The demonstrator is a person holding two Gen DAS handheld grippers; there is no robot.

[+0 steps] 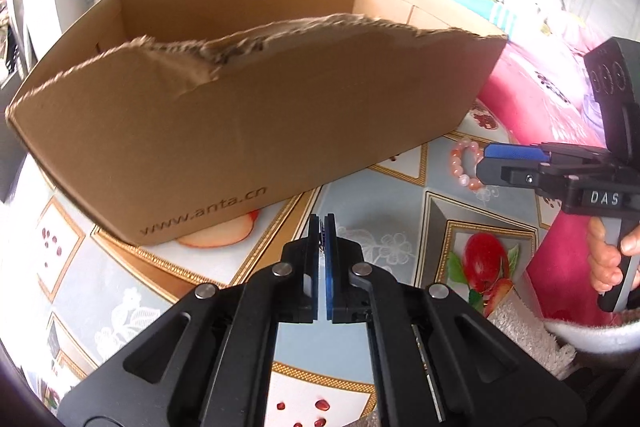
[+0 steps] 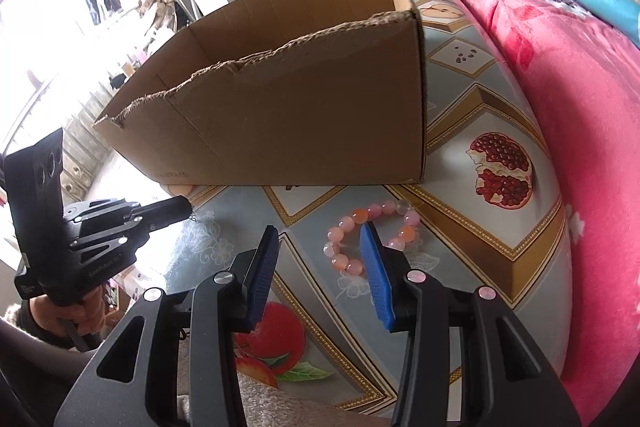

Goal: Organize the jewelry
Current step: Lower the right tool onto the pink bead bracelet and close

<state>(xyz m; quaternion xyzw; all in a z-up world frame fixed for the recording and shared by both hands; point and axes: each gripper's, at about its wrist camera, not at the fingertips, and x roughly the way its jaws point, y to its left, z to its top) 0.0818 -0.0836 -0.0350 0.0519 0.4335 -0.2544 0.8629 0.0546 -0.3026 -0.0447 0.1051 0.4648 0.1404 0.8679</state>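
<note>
A pink and orange bead bracelet (image 2: 376, 209) lies on the patterned tablecloth (image 2: 460, 227) in front of an open cardboard box (image 2: 300, 131). My right gripper (image 2: 320, 227) stands open over it. Its right blue fingertip (image 2: 366, 231) sits inside the bead ring and the other finger is outside; no pad presses on a bead. The left wrist view shows that gripper (image 1: 482, 163) at the bracelet (image 1: 464, 165). My left gripper (image 1: 323, 223) is shut near the box (image 1: 240, 131). A tiny metal piece (image 2: 193, 217) hangs from its tip (image 2: 188, 207).
The box has a torn front rim and stands at the back of the table. A pink blanket (image 2: 580, 107) rises along the right edge. A person's hand (image 1: 608, 259) holds the right gripper's handle. Printed fruit pictures cover the cloth.
</note>
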